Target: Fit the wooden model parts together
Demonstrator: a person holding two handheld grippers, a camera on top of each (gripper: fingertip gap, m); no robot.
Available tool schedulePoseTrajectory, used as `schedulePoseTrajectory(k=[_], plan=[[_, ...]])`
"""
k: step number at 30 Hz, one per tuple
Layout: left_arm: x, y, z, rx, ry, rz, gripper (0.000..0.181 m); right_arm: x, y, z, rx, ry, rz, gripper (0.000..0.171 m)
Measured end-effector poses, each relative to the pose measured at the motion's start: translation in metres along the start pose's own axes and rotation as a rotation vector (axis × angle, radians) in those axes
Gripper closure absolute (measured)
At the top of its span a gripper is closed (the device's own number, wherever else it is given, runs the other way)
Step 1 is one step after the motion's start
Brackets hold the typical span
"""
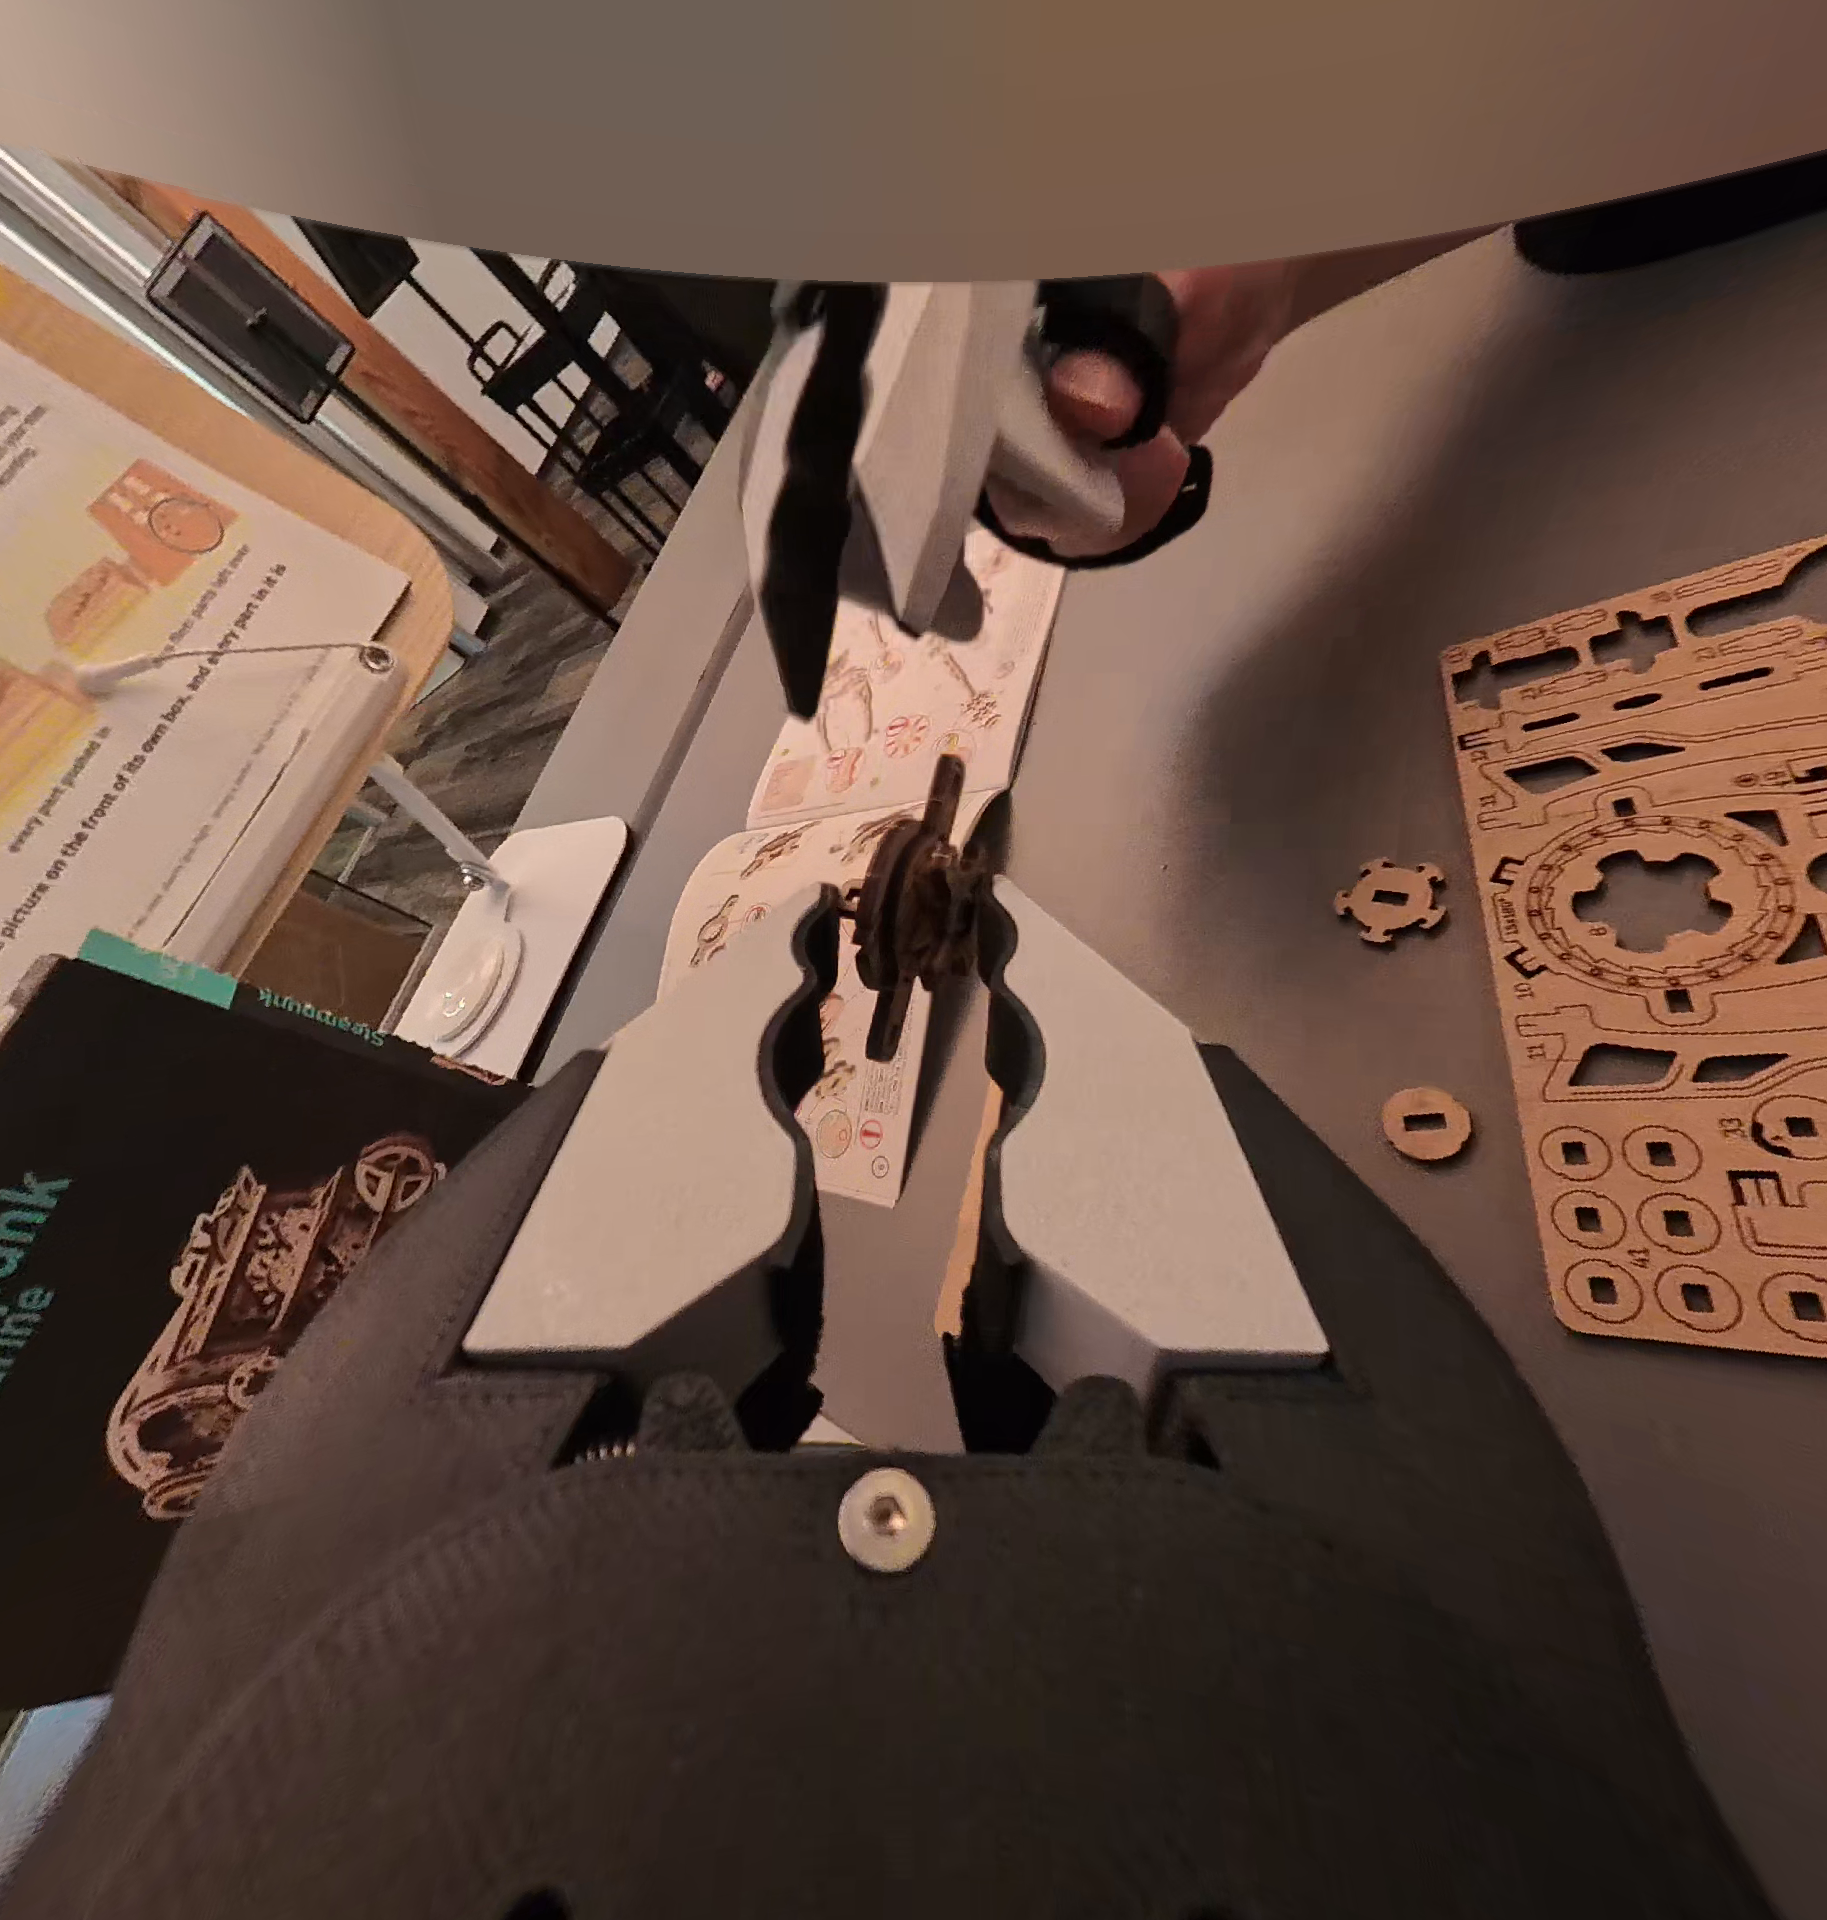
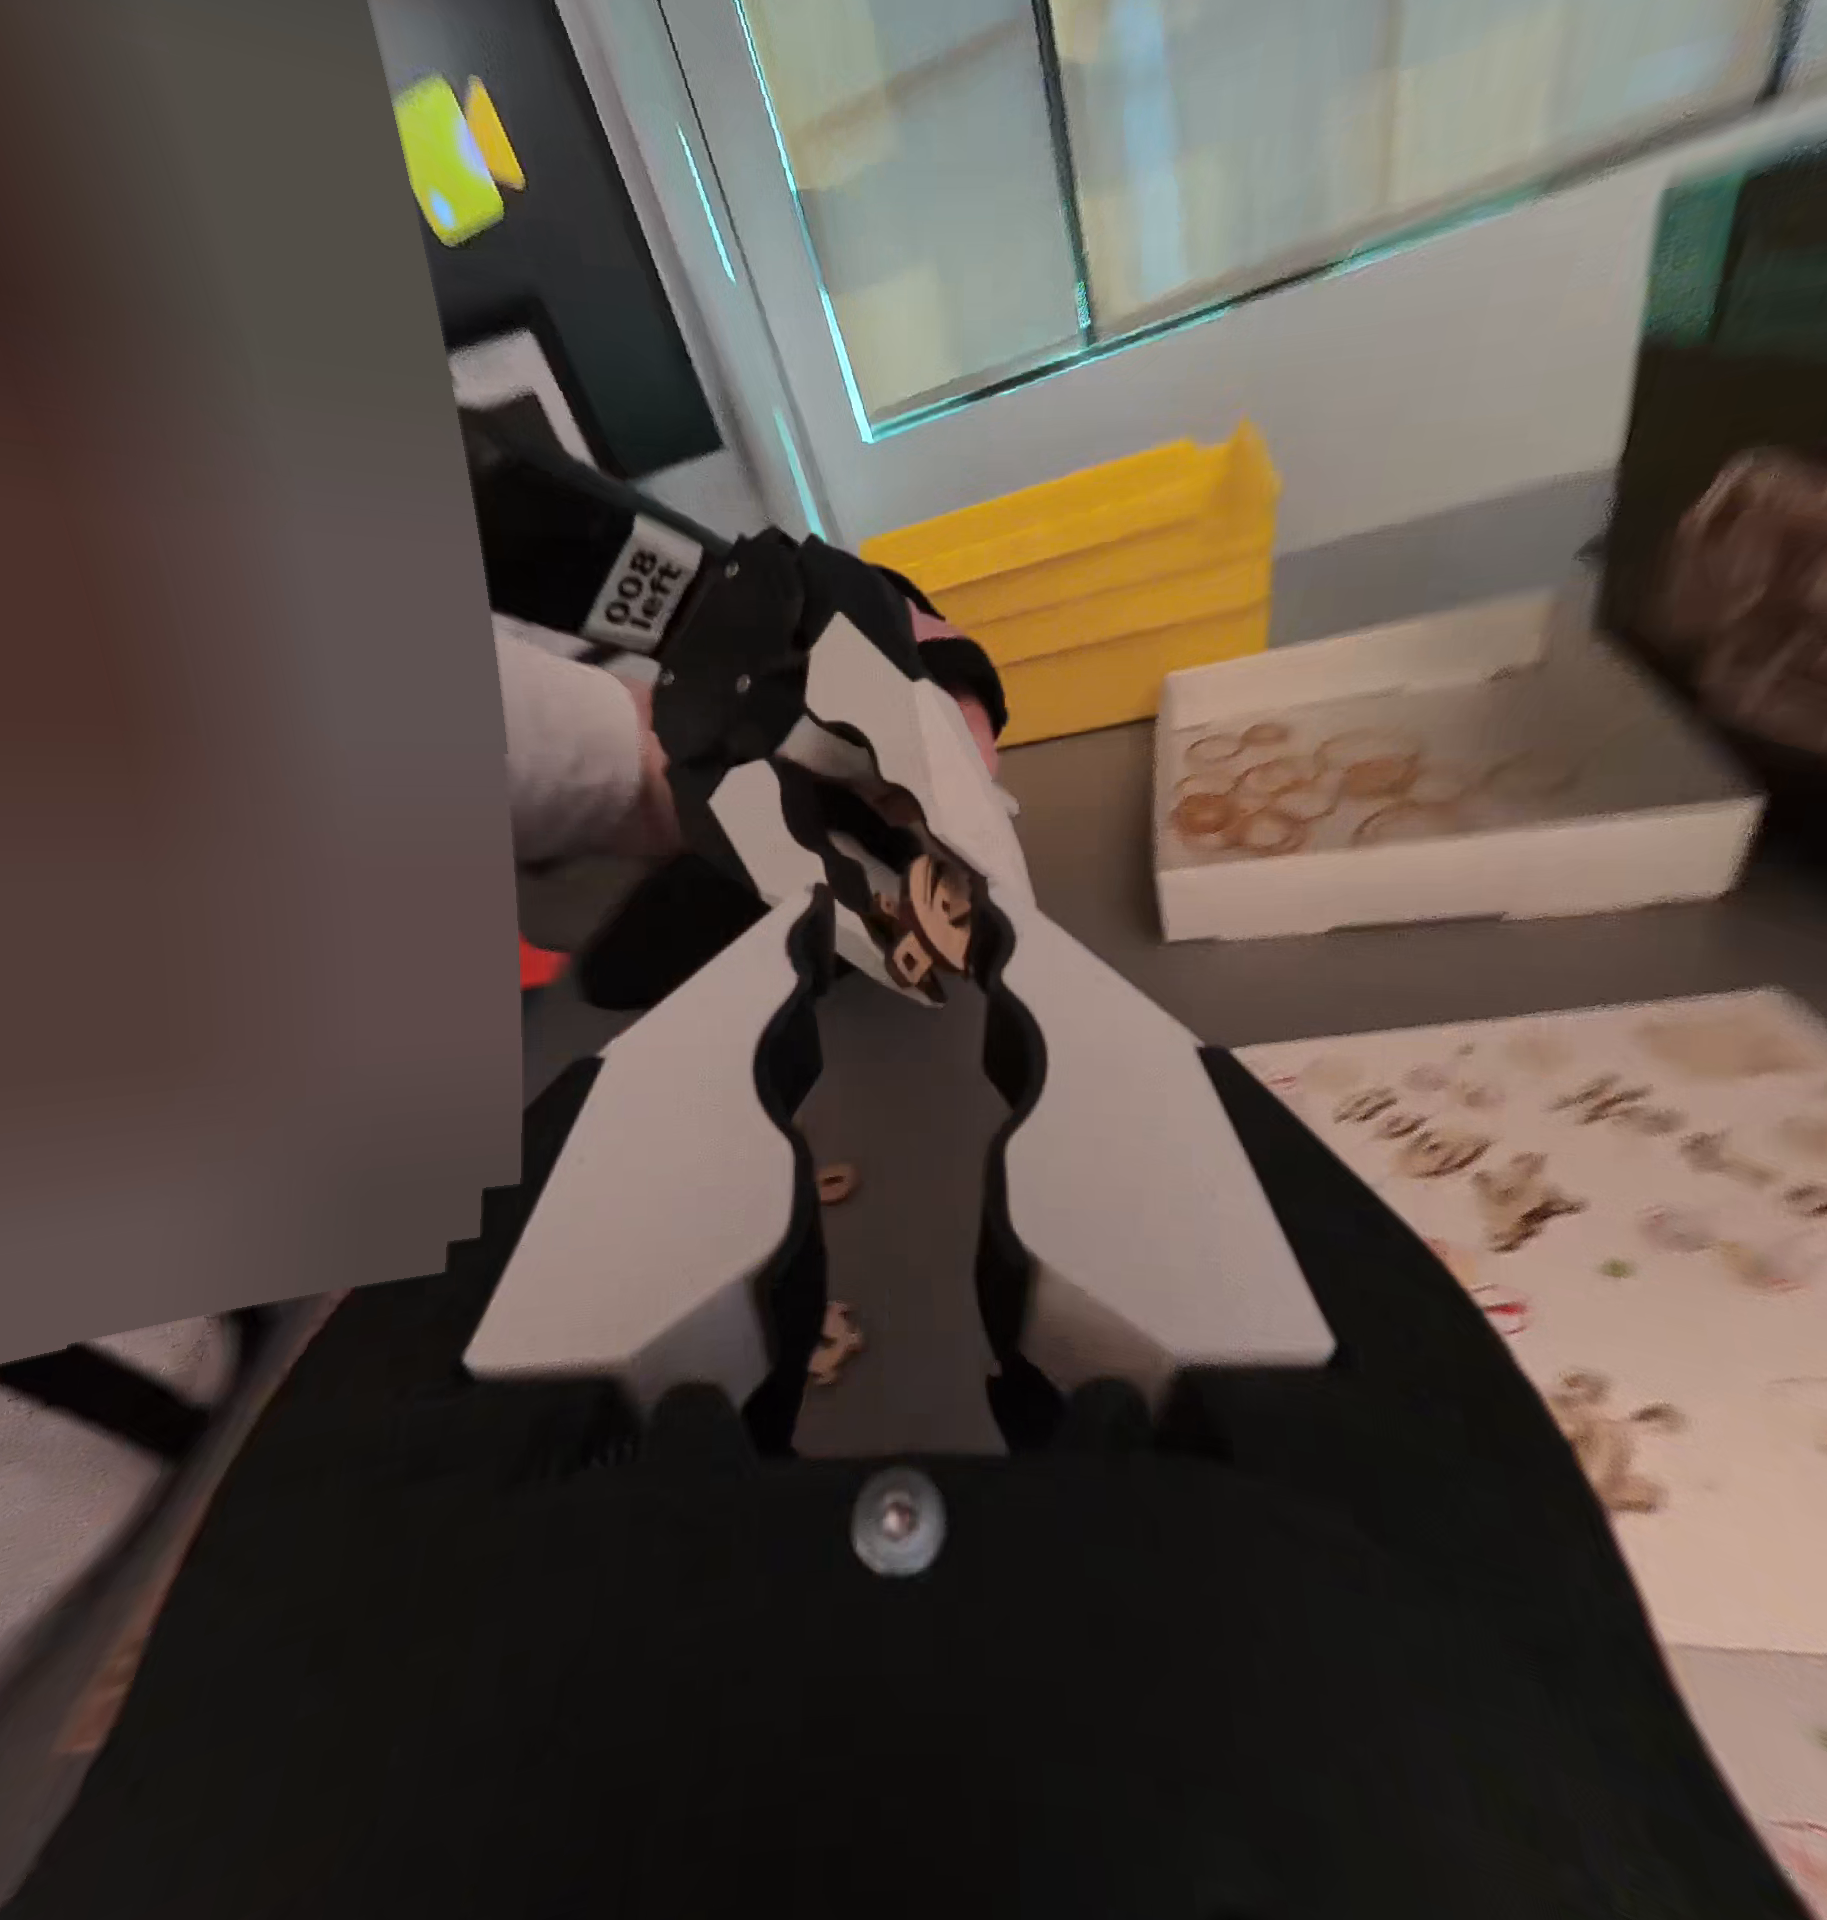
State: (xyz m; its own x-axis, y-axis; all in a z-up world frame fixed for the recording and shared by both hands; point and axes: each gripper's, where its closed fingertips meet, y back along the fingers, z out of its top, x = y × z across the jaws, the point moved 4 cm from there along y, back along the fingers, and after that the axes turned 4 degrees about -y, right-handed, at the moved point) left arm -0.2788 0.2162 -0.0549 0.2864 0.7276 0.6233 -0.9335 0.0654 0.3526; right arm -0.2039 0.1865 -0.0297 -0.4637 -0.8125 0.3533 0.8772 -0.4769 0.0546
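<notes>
My left gripper [image 1: 909,904] is shut on a small dark wooden gear assembly [image 1: 919,914] threaded on a thin axle, and holds it above an open instruction booklet [image 1: 888,748]. My right gripper [image 1: 862,665] hangs just beyond the axle's far end, apart from it, with a person's hand behind it. In the right wrist view my right gripper [image 2: 904,925] is open with nothing between its fingers. Just past its tips, the left gripper [image 2: 956,930] holds the assembly [image 2: 935,909]. A laser-cut wooden sheet [image 1: 1667,987] lies on the right.
A notched wooden piece [image 1: 1390,900] and a slotted disc [image 1: 1425,1125] lie loose on the grey table [image 1: 1252,675]. A black box [image 1: 161,1247] stands at left. A white tray [image 2: 1408,894] of rings, yellow bins [image 2: 1096,603] and a printed sheet [image 2: 1615,1299] lie beyond. Only a small space, under 4 cm, lies between the two pairs of fingers.
</notes>
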Motion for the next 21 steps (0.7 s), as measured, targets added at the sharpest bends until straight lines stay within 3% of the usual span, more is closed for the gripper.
schedulePoseTrajectory(k=[3, 7, 12, 21], plan=[[0.002, -0.001, -0.002, 0.022, 0.037, -0.001, 0.156, 0.007, -0.004, 0.000, 0.044, 0.190, -0.100, 0.152], [0.002, -0.001, -0.001, 0.022, 0.079, -0.009, 0.156, 0.004, -0.010, -0.010, 0.113, 0.269, -0.163, 0.163], [0.004, -0.001, -0.002, 0.027, 0.140, -0.025, 0.157, 0.001, -0.010, -0.011, 0.120, 0.240, -0.175, 0.171], [0.004, -0.001, -0.002, 0.012, 0.206, -0.063, 0.157, 0.001, -0.010, -0.012, 0.114, 0.229, -0.171, 0.171]])
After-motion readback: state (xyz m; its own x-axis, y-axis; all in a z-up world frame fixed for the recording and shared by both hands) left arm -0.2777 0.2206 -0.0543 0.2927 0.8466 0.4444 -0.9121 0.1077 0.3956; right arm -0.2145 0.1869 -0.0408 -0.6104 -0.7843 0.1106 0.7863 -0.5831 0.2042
